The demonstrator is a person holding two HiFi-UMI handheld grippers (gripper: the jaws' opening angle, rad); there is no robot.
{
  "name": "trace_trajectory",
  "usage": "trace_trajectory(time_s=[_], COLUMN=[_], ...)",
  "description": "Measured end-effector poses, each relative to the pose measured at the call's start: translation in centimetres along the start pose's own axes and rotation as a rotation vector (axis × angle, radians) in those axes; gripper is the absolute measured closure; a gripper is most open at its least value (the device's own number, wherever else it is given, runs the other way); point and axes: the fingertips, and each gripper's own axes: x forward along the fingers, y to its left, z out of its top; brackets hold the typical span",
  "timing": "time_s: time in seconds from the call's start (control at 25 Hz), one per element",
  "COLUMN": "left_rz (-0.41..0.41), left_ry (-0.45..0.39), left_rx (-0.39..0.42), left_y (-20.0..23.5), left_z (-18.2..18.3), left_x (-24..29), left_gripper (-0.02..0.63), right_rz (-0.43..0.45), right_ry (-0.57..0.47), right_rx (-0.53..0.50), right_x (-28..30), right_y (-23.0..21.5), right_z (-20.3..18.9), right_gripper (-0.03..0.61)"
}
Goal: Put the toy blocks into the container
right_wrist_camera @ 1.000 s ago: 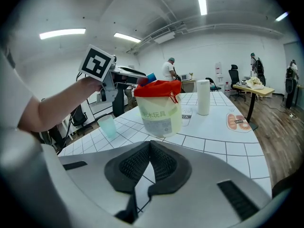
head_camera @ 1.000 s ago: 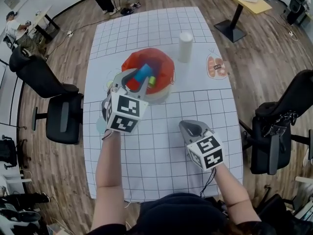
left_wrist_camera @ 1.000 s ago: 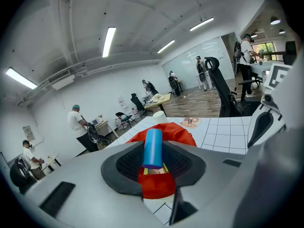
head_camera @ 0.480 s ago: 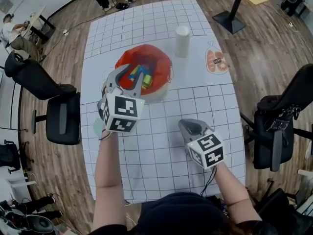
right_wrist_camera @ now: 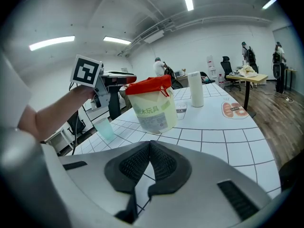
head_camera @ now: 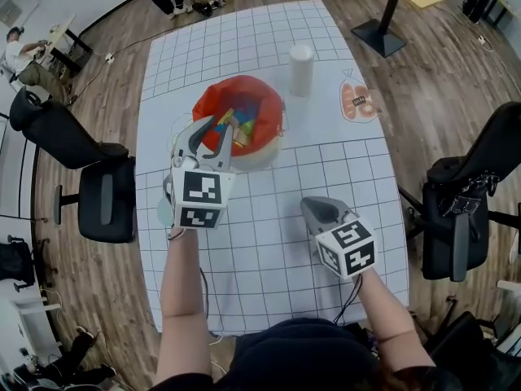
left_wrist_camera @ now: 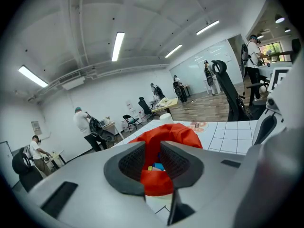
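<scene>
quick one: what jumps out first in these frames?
The red-lined container stands mid-table with bright blocks piled inside. The left tongs hang at its near rim, empty, jaws apart though they have just been closing. The right tongs are shut and empty over the grid table, nearer the person.
</scene>
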Motion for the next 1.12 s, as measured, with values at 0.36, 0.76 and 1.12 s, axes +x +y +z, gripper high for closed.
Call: trace_trajectory(time_s=[0.36, 0.76, 1.12], left_rz=[0.053, 0.059, 0.020], left_ry=[-0.072, -0.167, -0.166], left_rx=[-0.077, -0.175, -0.333], left_y=[0.7, -0.7, -2.3], left_z=[0.7, 1.4, -1.1], left_x=[-5.4, -11.8, -15.1], left_gripper=[0.551, 0.575, 0.580], right_rz=[-0.022, -0.074, -0.107], right_ry=[-0.033, -0.084, -0.119], right_rx=[-0.029, -0.044, -0.047], right_x=[-1.6, -4.2, -5.9], right_y=[1.7, 3.2, 4.2], right_z=[0.6, 1.6, 2.2], right_gripper=[0.563, 0.563, 0.563])
